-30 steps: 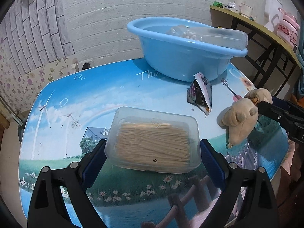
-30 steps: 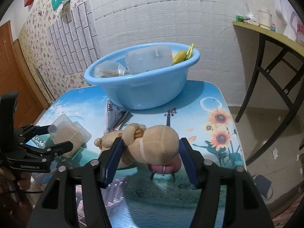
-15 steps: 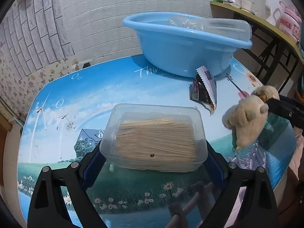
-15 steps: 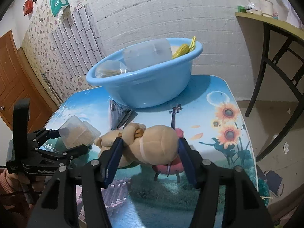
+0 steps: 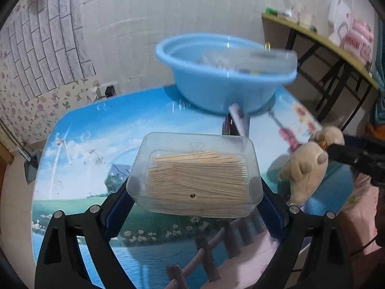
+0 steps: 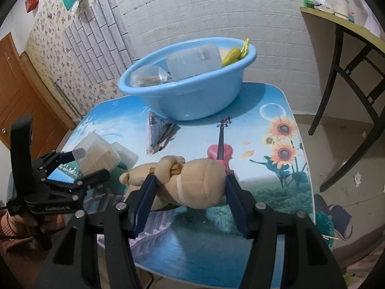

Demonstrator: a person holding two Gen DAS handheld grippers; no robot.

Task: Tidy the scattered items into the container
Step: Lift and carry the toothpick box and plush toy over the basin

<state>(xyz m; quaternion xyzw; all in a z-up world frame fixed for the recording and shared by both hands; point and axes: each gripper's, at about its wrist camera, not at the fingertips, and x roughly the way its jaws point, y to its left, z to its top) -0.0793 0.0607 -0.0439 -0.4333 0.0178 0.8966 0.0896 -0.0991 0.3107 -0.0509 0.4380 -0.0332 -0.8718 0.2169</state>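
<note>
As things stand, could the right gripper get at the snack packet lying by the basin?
Probably not yet. The right gripper is shut on the plush toy, so its jaws are full. The snack packet lies on the table just ahead with nothing between; once the toy is dropped in the blue basin, the way looks free.

— What colours show on the counter?
— A printed blue sky with sunflowers and a red violin. The basin is light blue, the plush toy tan, the clear box holds pale sticks.
</note>
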